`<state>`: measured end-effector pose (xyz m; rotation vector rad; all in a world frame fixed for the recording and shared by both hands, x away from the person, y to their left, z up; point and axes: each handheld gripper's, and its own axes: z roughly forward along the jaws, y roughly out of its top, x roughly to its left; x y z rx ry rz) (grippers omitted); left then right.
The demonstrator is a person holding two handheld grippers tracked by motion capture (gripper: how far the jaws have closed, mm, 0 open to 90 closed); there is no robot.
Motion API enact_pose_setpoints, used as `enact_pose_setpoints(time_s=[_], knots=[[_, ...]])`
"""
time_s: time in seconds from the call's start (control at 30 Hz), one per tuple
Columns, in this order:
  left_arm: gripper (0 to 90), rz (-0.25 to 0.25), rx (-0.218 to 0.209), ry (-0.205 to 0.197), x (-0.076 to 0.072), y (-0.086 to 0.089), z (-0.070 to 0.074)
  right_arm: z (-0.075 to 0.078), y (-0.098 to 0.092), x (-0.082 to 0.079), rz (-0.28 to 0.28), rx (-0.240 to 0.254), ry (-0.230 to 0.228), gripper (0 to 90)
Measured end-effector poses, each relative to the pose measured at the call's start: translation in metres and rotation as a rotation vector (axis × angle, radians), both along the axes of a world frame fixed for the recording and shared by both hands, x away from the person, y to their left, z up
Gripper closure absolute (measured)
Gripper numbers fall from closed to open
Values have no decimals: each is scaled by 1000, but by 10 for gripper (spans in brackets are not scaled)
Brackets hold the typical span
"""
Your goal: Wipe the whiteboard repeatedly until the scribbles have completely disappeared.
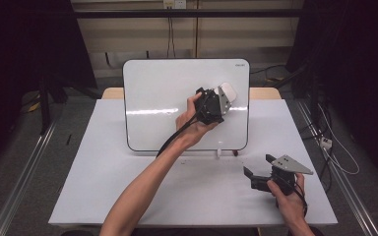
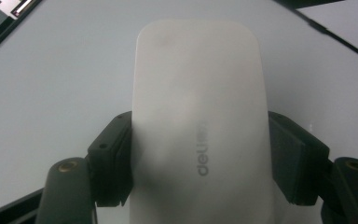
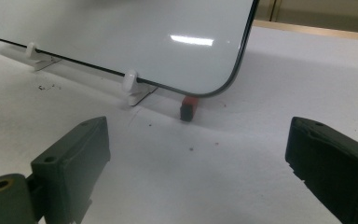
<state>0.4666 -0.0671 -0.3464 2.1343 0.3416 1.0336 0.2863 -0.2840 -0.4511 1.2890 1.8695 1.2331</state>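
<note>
A white eraser (image 2: 198,116) with grey lettering is clamped between the two black jaws of my left gripper (image 2: 199,158). In the high view the left gripper (image 1: 222,100) holds the eraser (image 1: 228,92) against the right part of an upright whiteboard (image 1: 167,98), whose surface looks blank. My right gripper (image 1: 256,178) rests low over the table's front right, jaws wide apart. In the right gripper view its jaws (image 3: 198,172) stand open with bare table between them, facing the whiteboard's (image 3: 121,32) lower corner.
The whiteboard stands on small white feet (image 3: 131,84) on a white table (image 1: 128,187). A small red and black piece (image 3: 189,107) lies under the board's lower right corner. Dark specks dot the table near the feet. Cables run on the floor at the right (image 1: 334,152).
</note>
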Motion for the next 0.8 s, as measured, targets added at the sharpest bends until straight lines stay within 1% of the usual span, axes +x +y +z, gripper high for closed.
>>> enact_pose_setpoints(time_s=[0.17, 0.23, 0.33, 0.37, 0.43, 0.5, 0.53, 0.57, 0.6, 0.63, 0.77, 0.8], knots=[[312, 36, -29, 12, 6, 16, 7, 0, -1, 0, -1, -2, -2, 65], [312, 51, -51, 14, 10, 22, 9, 0, 0, 0, -2, 0, 2, 65], [312, 71, -74, 16, 14, 32, 13, 0, 0, 0, -1, 0, 1, 65], [312, 83, -84, 19, 15, 36, 15, 0, 0, 0, 0, 1, 1, 65], [313, 97, -91, 18, 19, 45, 18, 0, -1, 0, -5, 1, 1, 65], [312, 118, -112, 21, 21, 52, 20, 0, 0, 0, -2, 1, 2, 65], [312, 134, -117, 21, 22, 56, 21, 0, 0, -1, -1, 1, 1, 65], [313, 152, -141, 30, 23, 60, 22, 0, 0, -1, -2, 0, 0, 65], [313, 160, -157, 34, 24, 64, 23, 0, 0, -1, -3, 0, -1, 65], [313, 165, -164, 33, 24, 67, 23, 0, -1, 0, -3, -1, -2, 65], [313, 145, -173, 39, 23, 70, 23, 0, 0, 0, -4, -4, -1, 65], [313, 136, -168, 36, 23, 71, 23, 0, 0, 0, -4, -4, -1, 65]])
